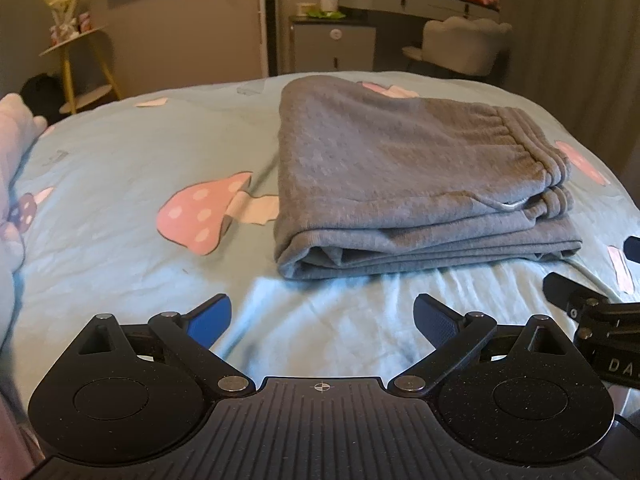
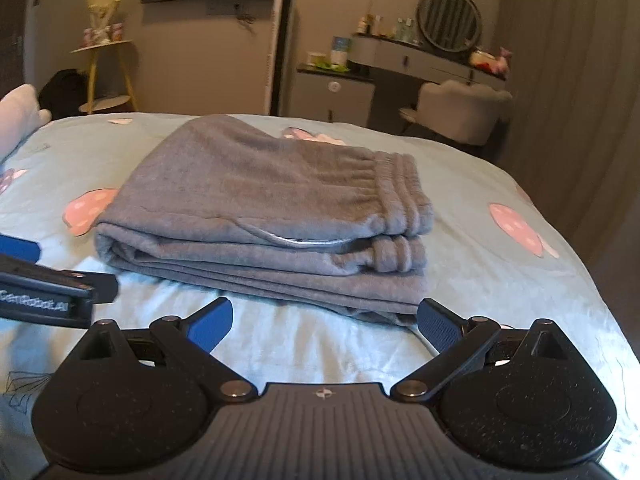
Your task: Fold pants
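Note:
Grey sweatpants [image 1: 400,184] lie folded in a thick stack on the light blue bedsheet [image 1: 120,152], elastic waistband on top at the right. My left gripper [image 1: 322,320] stands open just in front of the stack's near left edge, nothing between its blue pads. In the right wrist view the same pants [image 2: 264,216] sit straight ahead, and my right gripper [image 2: 326,322] is open close to their near edge, touching nothing. Each gripper shows at the edge of the other's view: the right gripper [image 1: 592,308], the left gripper [image 2: 48,284].
The sheet carries pink mushroom prints [image 1: 204,212]. A pale pillow [image 1: 12,152] lies at the left. Beyond the bed stand a yellow side table [image 1: 80,64], a cabinet [image 1: 332,46], a vanity desk with round mirror [image 2: 448,20] and a chair [image 2: 460,112].

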The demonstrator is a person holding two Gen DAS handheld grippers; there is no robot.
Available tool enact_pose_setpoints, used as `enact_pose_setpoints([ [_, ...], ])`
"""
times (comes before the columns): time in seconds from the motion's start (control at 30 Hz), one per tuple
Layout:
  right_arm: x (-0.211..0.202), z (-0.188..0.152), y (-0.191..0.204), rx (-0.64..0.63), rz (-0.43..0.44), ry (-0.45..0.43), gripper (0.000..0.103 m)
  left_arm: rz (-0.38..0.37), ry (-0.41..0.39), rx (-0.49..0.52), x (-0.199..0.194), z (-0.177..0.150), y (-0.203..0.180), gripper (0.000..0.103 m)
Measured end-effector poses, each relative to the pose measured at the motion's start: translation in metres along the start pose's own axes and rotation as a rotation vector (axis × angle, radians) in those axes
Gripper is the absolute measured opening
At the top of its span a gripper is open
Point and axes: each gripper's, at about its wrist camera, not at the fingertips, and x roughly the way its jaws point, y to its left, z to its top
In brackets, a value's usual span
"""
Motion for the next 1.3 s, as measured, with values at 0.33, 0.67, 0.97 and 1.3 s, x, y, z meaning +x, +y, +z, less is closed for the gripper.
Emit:
enact_pose_setpoints([
  [0.33, 0.009, -0.001, -0.005, 0.056, -0.010, 0.054, 0.099, -0.023, 0.037, -0.034, 0.007, -0.003, 0.007, 0.100],
  [0.67, 0.008, -0.002, -0.008, 0.070, -0.010, 0.058, 0.099, -0.013, 0.031, -0.018, 0.004, -0.005, 0.006, 0.101],
  [0.97, 0.008, -0.002, -0.011, 0.101, -0.009, 0.064, 0.099, -0.011, 0.029, 0.002, 0.002, -0.007, 0.003, 0.100],
  [1.3, 0.010, -0.003, -0.012, 0.109, -0.007, 0.076, 0.099, -0.021, 0.034, 0.009, 0.003, -0.007, 0.002, 0.101],
])
